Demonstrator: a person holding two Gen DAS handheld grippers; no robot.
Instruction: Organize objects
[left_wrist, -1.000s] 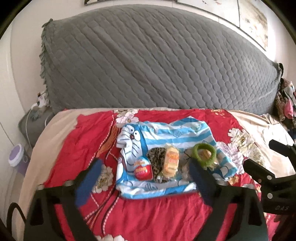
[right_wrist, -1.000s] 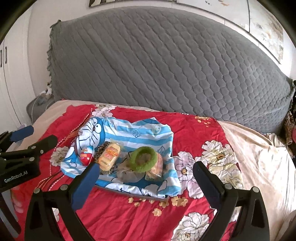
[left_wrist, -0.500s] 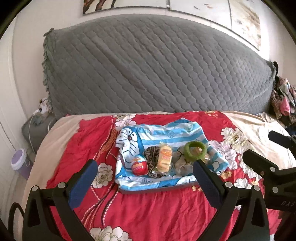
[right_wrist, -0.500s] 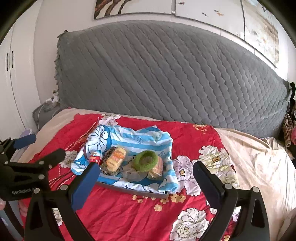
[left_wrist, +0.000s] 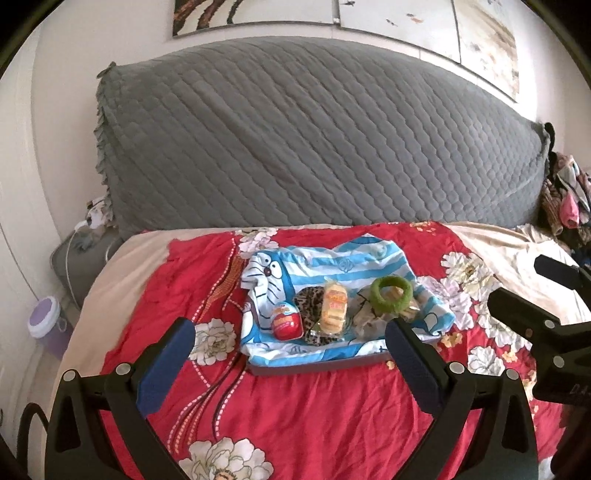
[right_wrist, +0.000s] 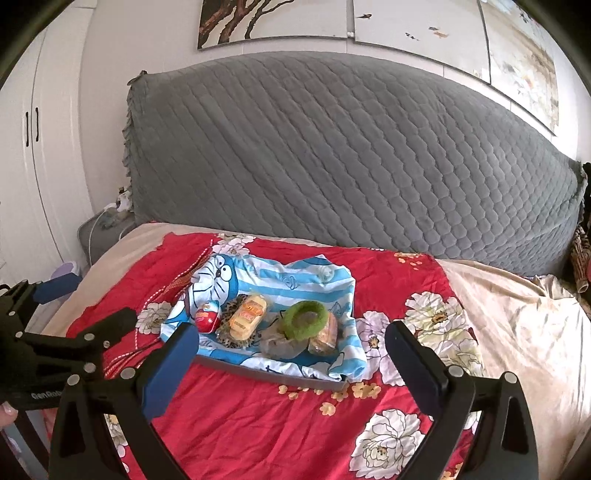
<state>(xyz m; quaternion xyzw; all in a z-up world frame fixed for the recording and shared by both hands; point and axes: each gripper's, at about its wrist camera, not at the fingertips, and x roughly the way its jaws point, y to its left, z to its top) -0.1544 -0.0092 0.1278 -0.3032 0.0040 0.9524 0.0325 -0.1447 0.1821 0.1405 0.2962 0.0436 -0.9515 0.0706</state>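
Snacks sit in a row on a blue striped cartoon cloth (left_wrist: 332, 266) over a grey tray (right_wrist: 266, 373) on the red floral bedspread (left_wrist: 295, 413): red egg (left_wrist: 285, 325), yellow packet (left_wrist: 334, 308), green ring (left_wrist: 390, 294). Left gripper (left_wrist: 286, 350) and right gripper (right_wrist: 291, 350) hover wide apart, empty. Only the right view shows the white wardrobe (right_wrist: 33, 147); only the left, a purple bin (left_wrist: 46, 321).

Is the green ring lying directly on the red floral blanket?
No, the green ring sits among the items on the blue striped cloth, not on the blanket.
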